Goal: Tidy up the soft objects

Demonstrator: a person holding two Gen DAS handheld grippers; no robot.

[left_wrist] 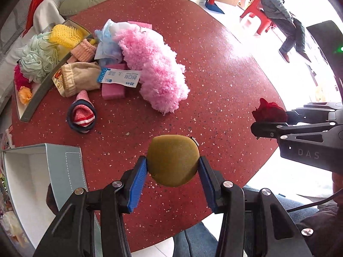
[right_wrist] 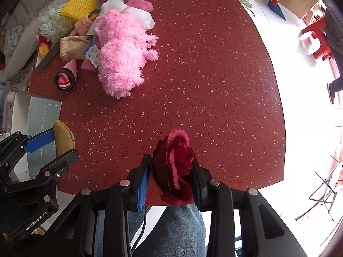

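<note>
My left gripper [left_wrist: 173, 167] is shut on a round olive-yellow soft pouch [left_wrist: 173, 160], held above the red speckled table [left_wrist: 214, 75] near its front edge. It also shows in the right wrist view [right_wrist: 63, 138]. My right gripper [right_wrist: 171, 171] is shut on a dark red fabric rose [right_wrist: 174, 165], held over the table's front edge; the rose also shows in the left wrist view [left_wrist: 270, 112]. A pile of soft things lies at the far left: a fluffy pink duster [left_wrist: 154, 68], pink sponges [left_wrist: 112, 91], a beige sock [left_wrist: 79, 78], a rolled pink sock [left_wrist: 82, 112].
An open grey-blue box [left_wrist: 42, 184] with a white inside stands at the table's front left. A tray [left_wrist: 40, 90] at the far left holds a mint bath pouf [left_wrist: 38, 59], a yellow knit piece [left_wrist: 64, 34] and flowers. A person sits on a red stool [left_wrist: 257, 12] beyond.
</note>
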